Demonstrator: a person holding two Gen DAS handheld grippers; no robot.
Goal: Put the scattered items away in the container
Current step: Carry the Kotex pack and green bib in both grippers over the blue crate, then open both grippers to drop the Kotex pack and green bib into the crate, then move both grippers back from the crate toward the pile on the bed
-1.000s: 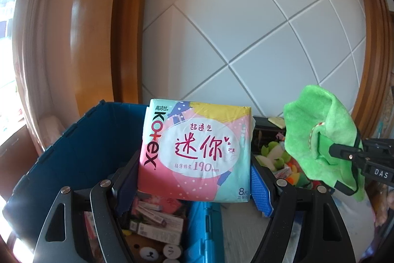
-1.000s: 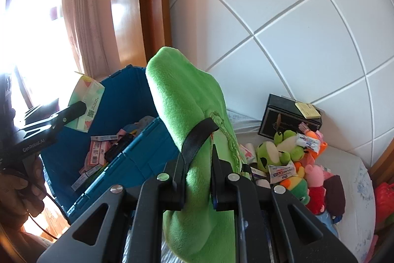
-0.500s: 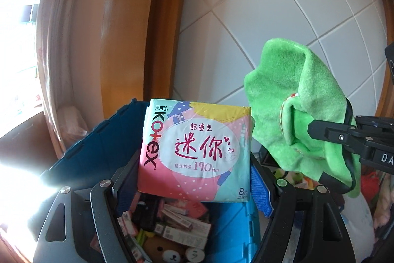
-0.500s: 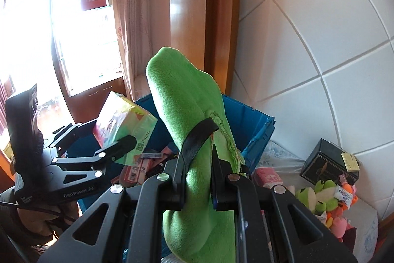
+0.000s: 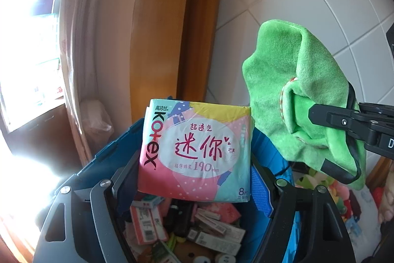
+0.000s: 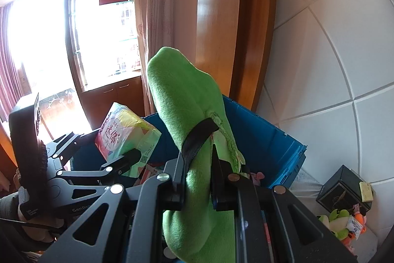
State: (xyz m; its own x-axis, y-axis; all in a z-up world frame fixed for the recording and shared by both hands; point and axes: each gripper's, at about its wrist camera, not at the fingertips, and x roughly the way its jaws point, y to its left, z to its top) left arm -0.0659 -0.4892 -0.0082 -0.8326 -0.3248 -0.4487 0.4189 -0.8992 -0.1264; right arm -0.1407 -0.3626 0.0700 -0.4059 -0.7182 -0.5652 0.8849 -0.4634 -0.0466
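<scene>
My left gripper is shut on a pink and teal Kotex pad pack and holds it above the open blue crate. The pack also shows in the right wrist view. My right gripper is shut on a green plush cloth pouch with a black strap, held over the blue crate. In the left wrist view the pouch hangs to the right of the pack. The crate holds several small boxes.
A wooden frame and curtain stand behind the crate, with a bright window to the left. A tiled white wall is on the right. A black box and plush toys lie right of the crate.
Both grippers have swung left with their loads and now hang over the blue crate. The toy pile has slid to the right edge of both views.
</scene>
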